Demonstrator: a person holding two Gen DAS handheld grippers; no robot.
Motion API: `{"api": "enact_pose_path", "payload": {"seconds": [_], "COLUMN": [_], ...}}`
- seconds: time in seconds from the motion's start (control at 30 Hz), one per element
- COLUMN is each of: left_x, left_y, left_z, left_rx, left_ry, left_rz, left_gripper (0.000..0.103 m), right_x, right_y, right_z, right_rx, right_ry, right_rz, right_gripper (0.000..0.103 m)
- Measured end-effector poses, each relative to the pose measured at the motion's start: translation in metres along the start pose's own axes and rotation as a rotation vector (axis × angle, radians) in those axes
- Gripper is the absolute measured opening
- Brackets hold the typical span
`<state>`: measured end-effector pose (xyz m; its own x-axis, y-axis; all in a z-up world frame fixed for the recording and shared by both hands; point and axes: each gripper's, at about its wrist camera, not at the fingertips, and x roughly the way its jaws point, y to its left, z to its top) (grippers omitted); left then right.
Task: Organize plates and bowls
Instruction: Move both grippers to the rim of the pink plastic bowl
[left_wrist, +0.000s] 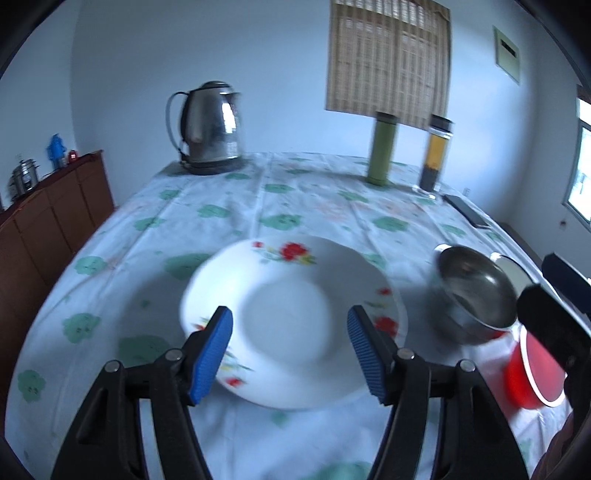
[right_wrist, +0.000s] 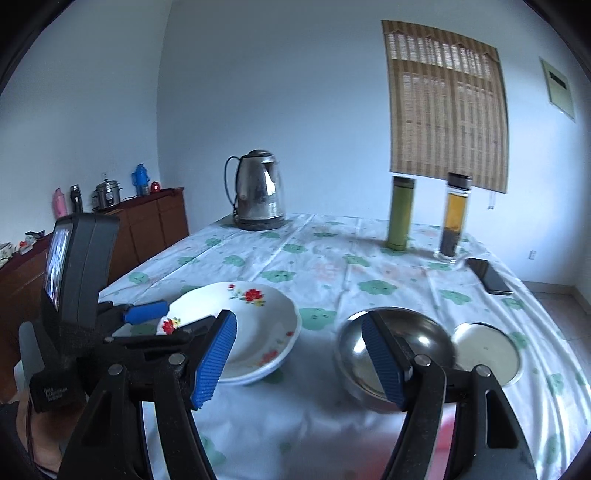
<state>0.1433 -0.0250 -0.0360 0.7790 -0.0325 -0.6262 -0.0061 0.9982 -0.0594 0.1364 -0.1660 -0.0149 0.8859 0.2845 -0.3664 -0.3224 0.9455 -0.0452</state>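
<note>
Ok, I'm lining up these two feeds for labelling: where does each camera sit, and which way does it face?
Left wrist: sits on the left gripper, looking down at the flowered plate; its own open blue fingers show, and the right gripper at the right edge.
Right wrist: sits on the right gripper, facing across the table toward the steel bowl; its open fingers and the left gripper show, with a hand lower left.
Shared: plate, bowl, kettle, green flask.
</note>
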Motion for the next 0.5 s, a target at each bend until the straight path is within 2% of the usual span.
{"api": "enact_pose_path", "payload": {"seconds": [0.3, 0.5], "left_x": [-0.010, -0.007], "left_y": [-0.060, -0.094], "left_z": [-0.009, -0.017], "left_rx": [0.071, 0.116], "left_ry": [0.036, 0.070], "left_rz": [-0.128, -0.180], "left_gripper": [0.065, 0.065], "right_x": [-0.056, -0.073], "right_y": [-0.062, -0.104], "right_z": [-0.015, -0.029], "right_rx": [0.085, 0.129], "right_ry": [-0.031, 0.003], "right_rz": [-0.108, -0.204], "right_gripper": [0.072, 0.072]}}
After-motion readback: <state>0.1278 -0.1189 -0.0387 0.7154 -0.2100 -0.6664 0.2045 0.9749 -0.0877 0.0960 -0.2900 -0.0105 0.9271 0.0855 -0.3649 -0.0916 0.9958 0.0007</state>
